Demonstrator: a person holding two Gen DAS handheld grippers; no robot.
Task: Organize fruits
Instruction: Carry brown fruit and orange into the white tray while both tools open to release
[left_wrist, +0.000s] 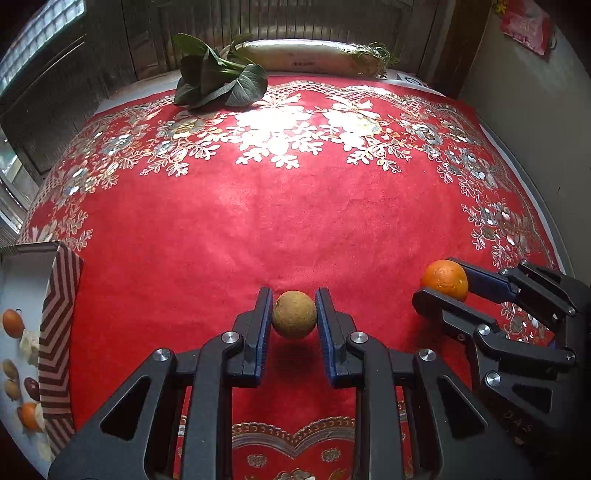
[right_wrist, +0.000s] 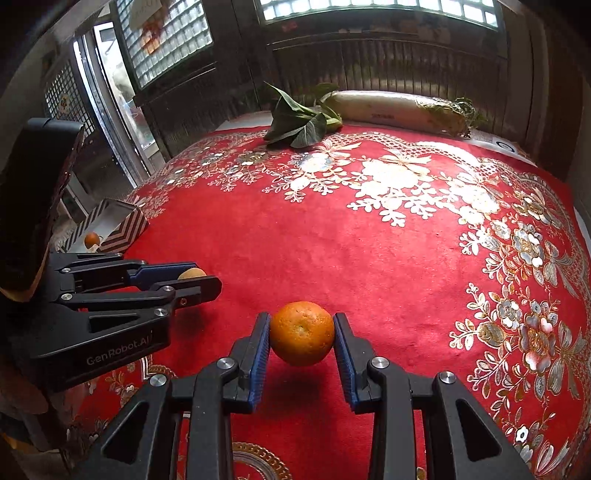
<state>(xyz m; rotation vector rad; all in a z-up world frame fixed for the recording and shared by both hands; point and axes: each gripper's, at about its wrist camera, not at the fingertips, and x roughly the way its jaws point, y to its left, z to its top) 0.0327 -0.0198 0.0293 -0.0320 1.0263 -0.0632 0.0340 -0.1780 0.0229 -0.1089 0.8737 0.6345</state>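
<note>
While the left tongs (left_wrist: 294, 314) are clamping a small brown fruit (left_wrist: 294, 314) between their blue pads, the fruit is hanging just above the red cloth (left_wrist: 295, 229), casting a shadow below it. Both pads are pressing its sides, so the jaws are standing narrow. The right tongs (right_wrist: 302, 333) are gripping an orange (right_wrist: 302, 333) the same way, pads touching both sides, jaws a bit wider, orange lifted off the cloth with a shadow under it. In the left wrist view the right tongs are showing at lower right with the orange at their tips; in the right wrist view the left tongs are sitting at left with the brown fruit peeking between the fingers. The two tongs are sitting side by side, near each other, over the near part of the worktop (left_wrist: 129, 92). A striped box (left_wrist: 61, 332) is lying at the left edge of the cloth, well apart from both fruits, printed fruit pictures showing on its white inside. At the far edge, leafy greens (left_wrist: 218, 79) and a long white radish (left_wrist: 314, 55) are lying just beside each other.
</note>
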